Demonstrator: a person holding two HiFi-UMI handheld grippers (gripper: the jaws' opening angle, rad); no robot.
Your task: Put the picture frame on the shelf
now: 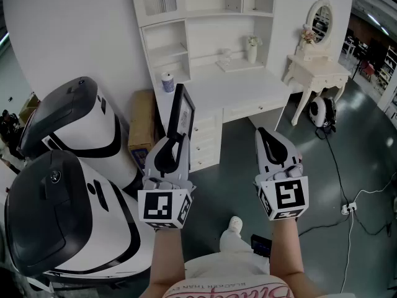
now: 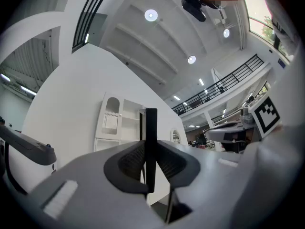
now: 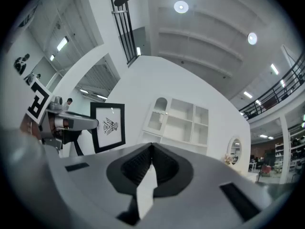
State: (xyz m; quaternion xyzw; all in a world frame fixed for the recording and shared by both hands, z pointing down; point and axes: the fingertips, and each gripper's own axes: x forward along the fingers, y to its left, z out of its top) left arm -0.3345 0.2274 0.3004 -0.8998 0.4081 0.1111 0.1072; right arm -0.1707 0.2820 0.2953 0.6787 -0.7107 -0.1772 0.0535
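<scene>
My left gripper (image 1: pixel 174 143) is shut on a black picture frame (image 1: pixel 181 112), which stands upright and edge-on above its jaws. In the left gripper view the frame's thin black edge (image 2: pixel 151 142) rises from between the two pads. The right gripper view shows the frame (image 3: pixel 108 126) face-on, with a white mat and a small dark drawing, held by the left gripper (image 3: pixel 71 125). My right gripper (image 1: pixel 270 143) hangs to the right of it, shut with nothing between its jaws. The white shelf unit (image 1: pixel 205 17) with open compartments stands straight ahead above a white desk (image 1: pixel 239 85).
Two large white and black machines (image 1: pixel 68 191) fill the left side. A cardboard box (image 1: pixel 141 124) leans by the desk. A white dressing table with an oval mirror (image 1: pixel 317 61) stands at the right. Cables and a power strip (image 1: pixel 348 208) lie on the grey floor.
</scene>
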